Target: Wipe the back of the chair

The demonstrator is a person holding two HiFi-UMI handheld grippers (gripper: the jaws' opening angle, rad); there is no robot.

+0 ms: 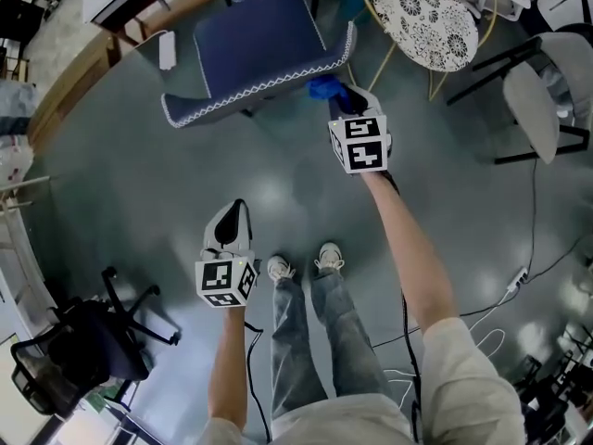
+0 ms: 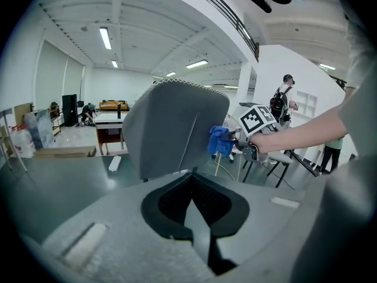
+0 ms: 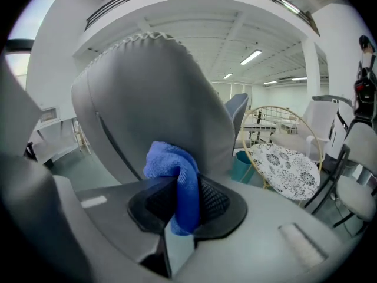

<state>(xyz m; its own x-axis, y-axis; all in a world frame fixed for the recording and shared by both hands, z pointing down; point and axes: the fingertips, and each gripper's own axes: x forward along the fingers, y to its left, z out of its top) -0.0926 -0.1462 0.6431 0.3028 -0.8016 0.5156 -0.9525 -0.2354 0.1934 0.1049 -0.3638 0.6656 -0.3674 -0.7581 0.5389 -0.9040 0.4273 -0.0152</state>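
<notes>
Right gripper (image 3: pixel 179 202) clamps cloth (image 3: pixel 171 164) mid-fold, looks soft, light; chair back (image 3: pixel 147 99) at 12 o'clock; left gripper (image 2: pixel 193 211) closed, empty.

chair (image 1: pixel 259 44): navy, white-trimmed edge, upright on floor
cloth (image 3: pixel 177 181): blue, bunched, pinched in right tongs (image 3: pixel 179 208), beside chair back
</notes>
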